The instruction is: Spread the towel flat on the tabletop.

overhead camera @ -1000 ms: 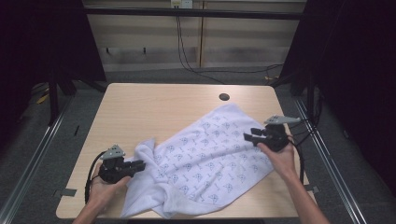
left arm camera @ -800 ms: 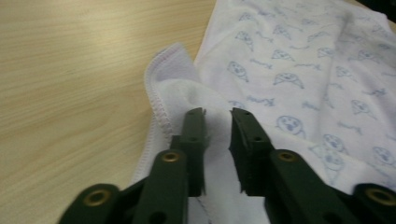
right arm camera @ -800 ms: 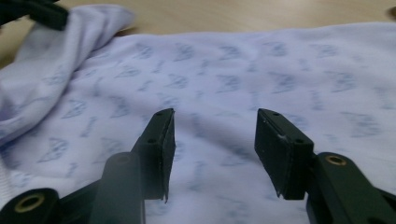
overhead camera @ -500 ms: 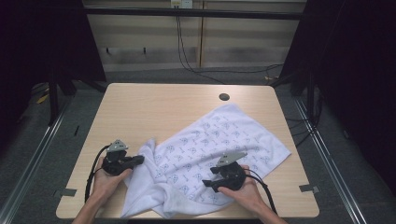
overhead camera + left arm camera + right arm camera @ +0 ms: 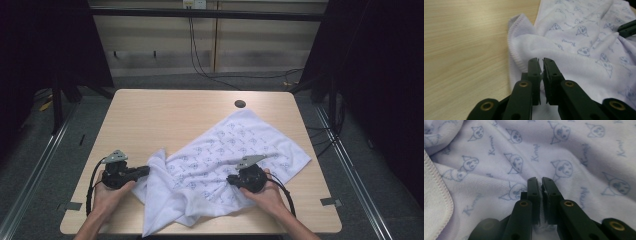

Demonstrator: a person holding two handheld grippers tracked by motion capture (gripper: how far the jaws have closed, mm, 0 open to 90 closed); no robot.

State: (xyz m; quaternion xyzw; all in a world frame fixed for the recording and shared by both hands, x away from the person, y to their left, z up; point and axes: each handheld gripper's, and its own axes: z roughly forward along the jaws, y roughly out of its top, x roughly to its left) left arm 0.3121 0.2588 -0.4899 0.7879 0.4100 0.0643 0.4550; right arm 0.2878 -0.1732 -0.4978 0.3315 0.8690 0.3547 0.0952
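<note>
A white towel point(image 5: 235, 145) printed with small blue cat faces lies rumpled and slantwise across the near right half of the wooden table point(image 5: 165, 115). My left gripper point(image 5: 146, 170) is at the towel's left hem. In the left gripper view its jaws point(image 5: 541, 65) are shut on a fold of the towel point(image 5: 579, 25). My right gripper point(image 5: 231, 179) rests on the towel's near middle and points left. Seen close in the right gripper view, the right gripper point(image 5: 540, 184) has a pinch of the towel point(image 5: 574, 145) between its shut jaws. The right gripper's jaw tip point(image 5: 627, 26) pokes in at the far right of the left gripper view.
A dark round cable hole point(image 5: 240, 103) sits near the table's far edge. Bare wood covers the far and left parts of the table. A stitched hem point(image 5: 439, 195) curls up at the left of the right gripper view. Dark floor and frame rails surround the table.
My right gripper has left the towel's far right corner and come to its near middle, where it now pinches the cloth. The left gripper has stayed at the left hem.
</note>
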